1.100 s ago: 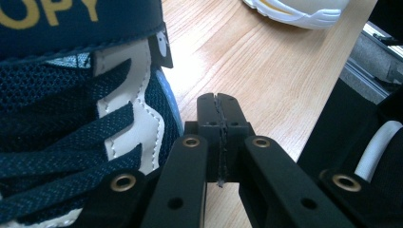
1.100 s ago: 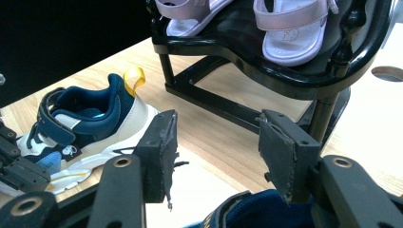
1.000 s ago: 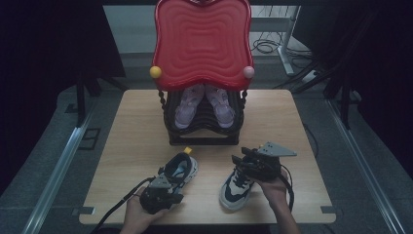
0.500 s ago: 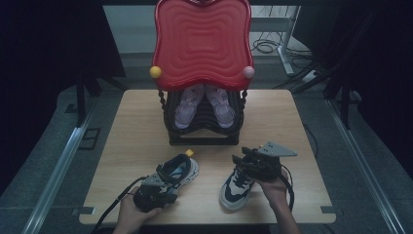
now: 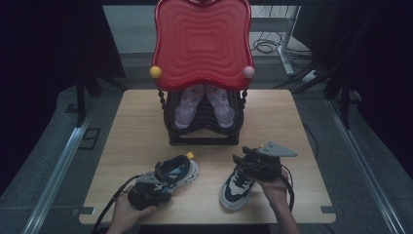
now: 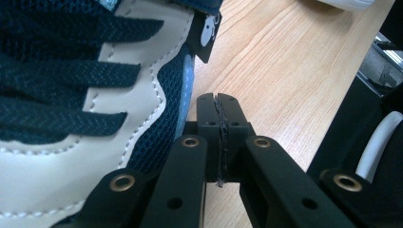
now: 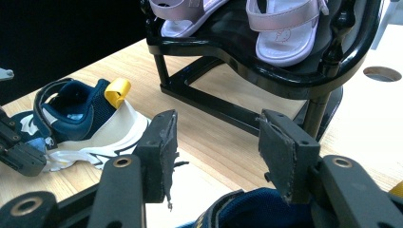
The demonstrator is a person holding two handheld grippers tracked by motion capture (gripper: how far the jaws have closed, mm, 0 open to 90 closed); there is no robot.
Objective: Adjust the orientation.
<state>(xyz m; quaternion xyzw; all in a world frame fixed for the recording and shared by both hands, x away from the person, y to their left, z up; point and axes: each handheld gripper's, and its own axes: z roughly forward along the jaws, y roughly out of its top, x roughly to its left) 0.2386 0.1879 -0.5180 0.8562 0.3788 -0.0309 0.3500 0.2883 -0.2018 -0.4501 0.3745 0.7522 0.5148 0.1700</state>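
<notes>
Two navy-and-white sneakers lie on the wooden table (image 5: 122,146). The left sneaker (image 5: 179,170) has a yellow heel tab (image 7: 117,90). My left gripper (image 5: 158,189) is at its toe end. Its jaws are shut and empty (image 6: 219,97), lying against the shoe's blue mesh side (image 6: 161,109). My right gripper (image 5: 246,163) sits over the heel of the right sneaker (image 5: 236,187). Its pads stand apart (image 7: 221,137). The shoe's navy collar (image 7: 252,209) is low between them, and no pad visibly presses on it.
A black shoe rack (image 5: 202,134) with a tall red back panel (image 5: 202,44) stands at the table's middle rear. It holds two pink sandals (image 5: 187,105) (image 5: 220,103). Cables trail from both grippers toward the front edge. Dark floor and metal rails surround the table.
My left gripper has slid a little to the left beside the left sneaker's toe. The right gripper and both shoes have stayed put.
</notes>
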